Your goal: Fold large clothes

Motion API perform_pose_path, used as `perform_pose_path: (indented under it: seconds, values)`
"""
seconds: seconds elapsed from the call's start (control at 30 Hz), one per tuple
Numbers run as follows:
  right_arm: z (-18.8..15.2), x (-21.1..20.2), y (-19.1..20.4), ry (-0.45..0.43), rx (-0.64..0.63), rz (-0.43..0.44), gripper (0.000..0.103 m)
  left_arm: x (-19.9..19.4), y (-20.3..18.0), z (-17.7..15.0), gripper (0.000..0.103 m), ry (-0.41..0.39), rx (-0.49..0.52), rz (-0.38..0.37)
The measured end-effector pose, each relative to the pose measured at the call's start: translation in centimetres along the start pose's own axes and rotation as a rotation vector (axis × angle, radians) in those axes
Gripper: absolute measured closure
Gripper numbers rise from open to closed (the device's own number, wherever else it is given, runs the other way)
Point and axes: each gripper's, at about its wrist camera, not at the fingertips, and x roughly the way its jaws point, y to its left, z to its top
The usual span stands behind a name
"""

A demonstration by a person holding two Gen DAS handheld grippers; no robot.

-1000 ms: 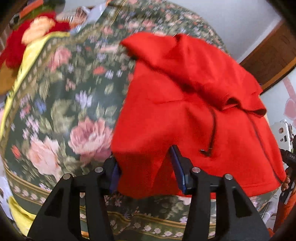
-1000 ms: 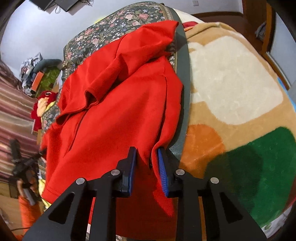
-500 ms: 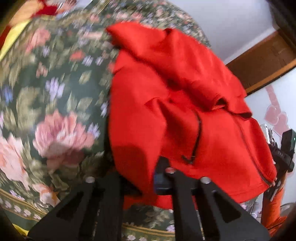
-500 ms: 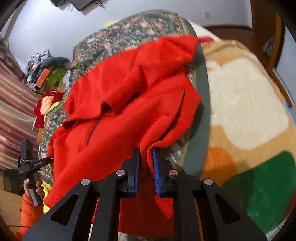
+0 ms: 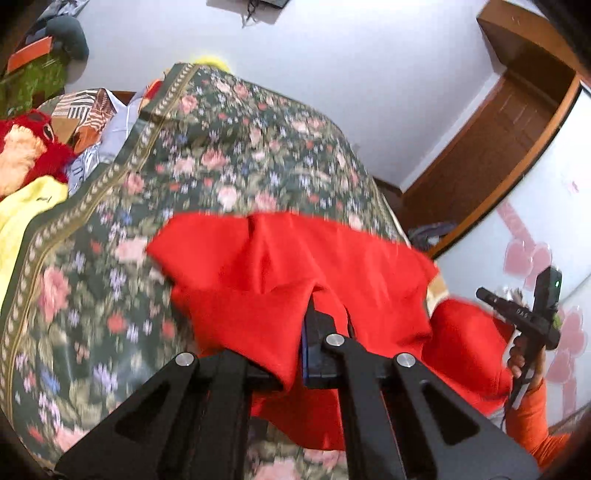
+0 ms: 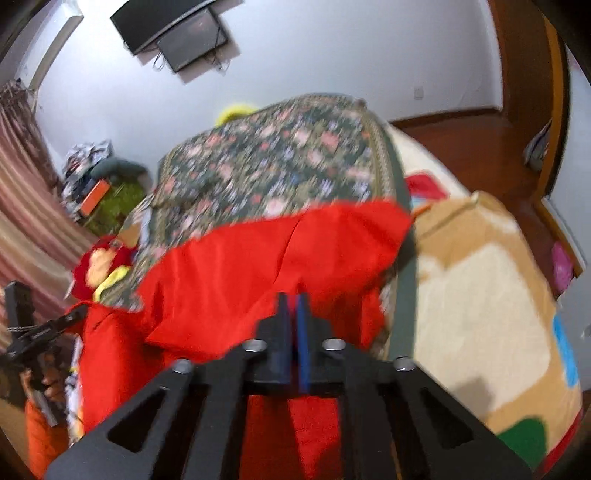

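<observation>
A red hoodie [image 5: 295, 266] lies on a bed under a dark floral bedspread [image 5: 240, 155], its near hem raised off the cover. My left gripper [image 5: 301, 332] is shut on the hem's left corner, and red cloth drapes over its left finger. In the right wrist view the same hoodie [image 6: 258, 266] bunches up in front of my right gripper [image 6: 293, 306], which is shut on the hem's right corner between its blue pads. Each view shows the other gripper held in a hand with an orange sleeve: the right one [image 5: 532, 317] and the left one [image 6: 33, 332].
A red plush toy [image 5: 26, 144] and a yellow cloth [image 5: 26, 214] lie on the bed's left side. A tan, cream and green blanket [image 6: 480, 295] covers the right side. A wooden door [image 5: 491, 140] and a wall-mounted screen [image 6: 173, 33] stand behind.
Both grippers closed on the hoodie's near hem and rose with it, tipping upward. The hem has left the bedspread and the cloth now folds back toward the hood. More wall is in view.
</observation>
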Motion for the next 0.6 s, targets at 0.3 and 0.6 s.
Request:
perform_pose_path:
  seconds: [0.3,0.6]
  values:
    - [3.6,4.7,-2.1,0.051,0.018,-0.050,0.102,8.2,3.1,3.2,0.100,0.092,-0.097,0.045]
    - [-2.7,4.2,-3.9,0.288,0.127,-0.009,0.055,10.2,2.9,1.4,0.100,0.132,-0.042,0.070]
